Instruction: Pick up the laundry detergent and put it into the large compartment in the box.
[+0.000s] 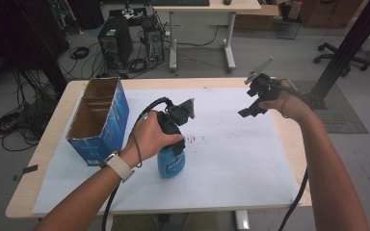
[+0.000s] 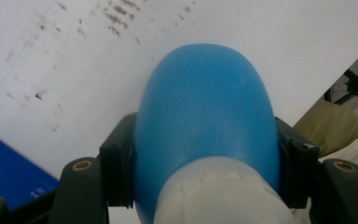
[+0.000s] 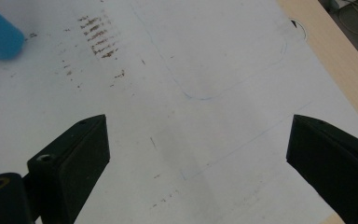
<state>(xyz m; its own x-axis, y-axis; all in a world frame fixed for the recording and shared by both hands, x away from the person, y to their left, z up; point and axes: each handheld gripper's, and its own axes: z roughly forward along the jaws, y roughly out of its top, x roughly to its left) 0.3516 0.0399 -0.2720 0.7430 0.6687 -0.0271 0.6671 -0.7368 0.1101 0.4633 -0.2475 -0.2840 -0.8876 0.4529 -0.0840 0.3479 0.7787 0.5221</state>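
My left tool point(image 1: 178, 144) clamps the blue plastic bottle point(image 2: 205, 121) by its smooth, rounded shoulder, just right of the cardboard box point(image 1: 99, 120); light, slippery, slightly yielding. My right tool point(image 3: 196, 154) gapes wide.

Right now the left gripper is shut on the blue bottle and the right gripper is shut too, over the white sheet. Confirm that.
Not quite. The left gripper is shut on the blue bottle, but the right gripper is open: the right gripper view shows its jaws wide apart over the white sheet.
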